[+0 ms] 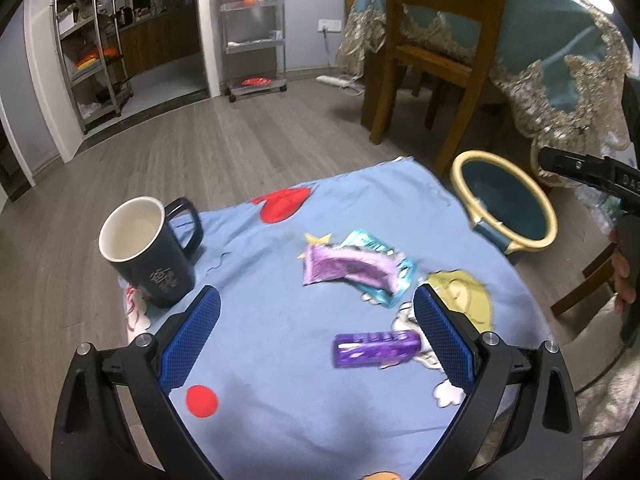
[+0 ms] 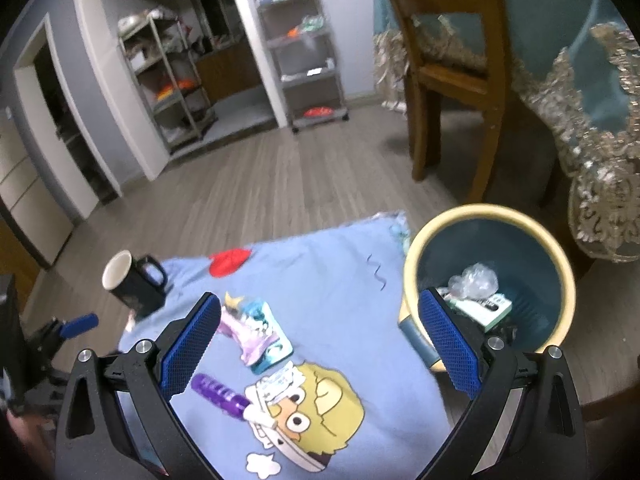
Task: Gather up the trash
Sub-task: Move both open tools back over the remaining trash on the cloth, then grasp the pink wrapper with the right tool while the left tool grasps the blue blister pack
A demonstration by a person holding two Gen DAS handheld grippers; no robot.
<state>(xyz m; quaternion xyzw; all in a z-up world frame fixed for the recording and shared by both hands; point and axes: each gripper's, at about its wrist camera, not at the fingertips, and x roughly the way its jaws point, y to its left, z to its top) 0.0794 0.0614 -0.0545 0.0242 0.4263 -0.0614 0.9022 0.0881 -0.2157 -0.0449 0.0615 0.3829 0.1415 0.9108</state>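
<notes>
Between your wide-open left gripper (image 1: pixel 316 320) fingers, nearer the right one, purple tube (image 1: pixel 376 349) lies crosswise; right gripper (image 2: pixel 320 328) gapes empty too.

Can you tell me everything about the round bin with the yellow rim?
The round teal plastic trash bin with a pale yellow rim stands upright on the floor, right beside the table's blue cartoon cloth. It is open on top, with no lid to be seen. Inside lie a crumpled clear plastic wrapper and a small white and green box. A teal band crosses the rim. Neither gripper touches it.
</notes>
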